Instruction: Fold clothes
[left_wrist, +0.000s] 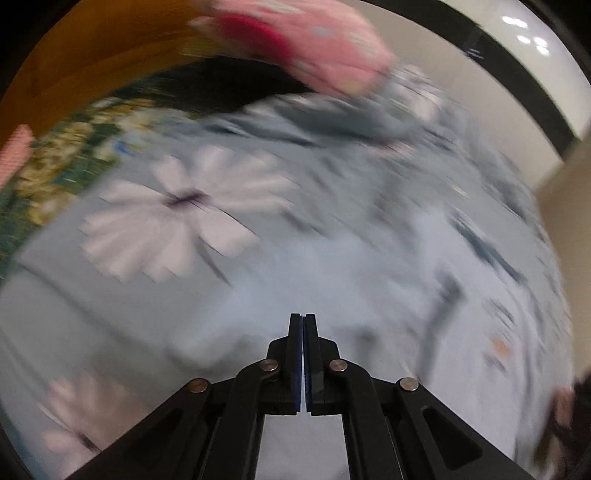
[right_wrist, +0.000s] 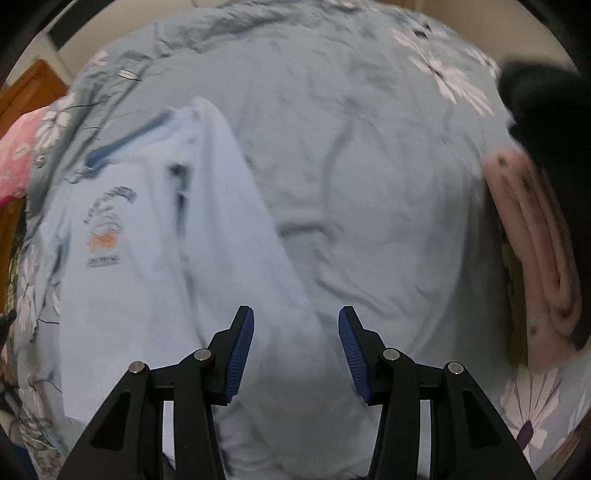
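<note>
The bedsheet (right_wrist: 369, 147) is grey-blue, printed with large white daisies with dark purple centres and thin dark stems. The shirt (right_wrist: 229, 258) is pale blue, almost white, with a darker blue collar band and a chest print in dark blue letters and orange. The folded blanket (right_wrist: 535, 251) is pink with small dark specks. A pillow (left_wrist: 321, 48) is pink with a crimson patch. The gripper pads (right_wrist: 242, 354) are blue on black arms.

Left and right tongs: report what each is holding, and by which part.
The left tongs are shut, with no cloth visible between them; blur prevents certainty. The right tongs are open above the pale blue shirt, holding nothing.
</note>
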